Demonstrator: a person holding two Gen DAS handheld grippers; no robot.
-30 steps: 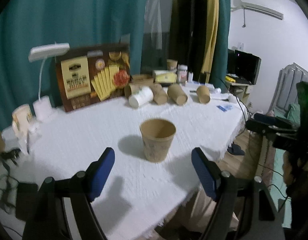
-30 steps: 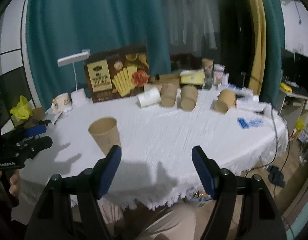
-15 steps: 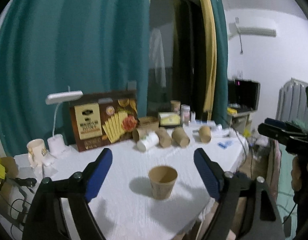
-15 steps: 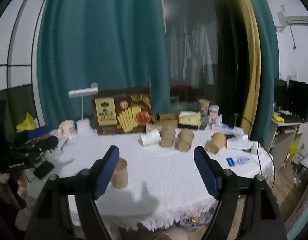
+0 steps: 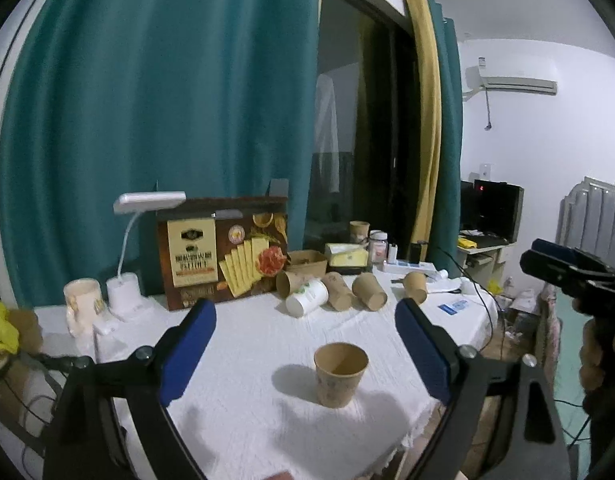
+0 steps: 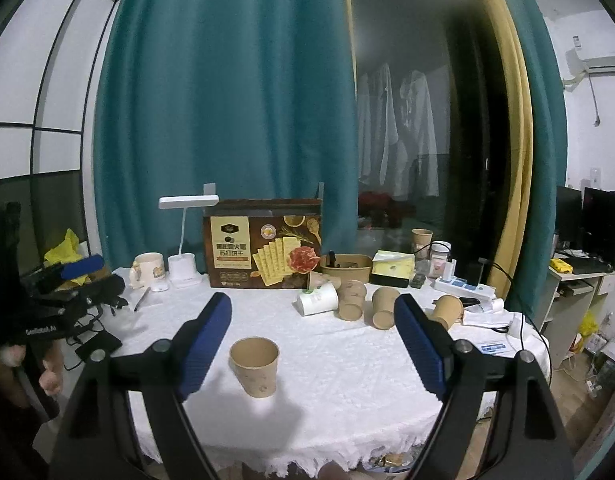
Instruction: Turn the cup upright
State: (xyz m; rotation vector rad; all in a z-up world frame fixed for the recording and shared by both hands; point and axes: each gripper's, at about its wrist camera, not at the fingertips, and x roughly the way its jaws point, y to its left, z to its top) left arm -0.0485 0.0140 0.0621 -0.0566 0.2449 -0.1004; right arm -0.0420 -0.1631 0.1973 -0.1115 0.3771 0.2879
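A round table covered by a white tablecloth (image 6: 347, 380) stands before teal curtains (image 6: 227, 100). At the back, a brown cracker box (image 6: 263, 254) stands upright, with a white desk lamp (image 6: 183, 240) and a cream mug (image 6: 149, 266) to its left. To its right sit a tissue box (image 6: 391, 268), a small jar (image 6: 439, 258) and a white power strip (image 6: 463, 286). A dark monitor (image 6: 603, 230) rests on a desk at far right, and an air conditioner (image 5: 511, 84) hangs on the wall.
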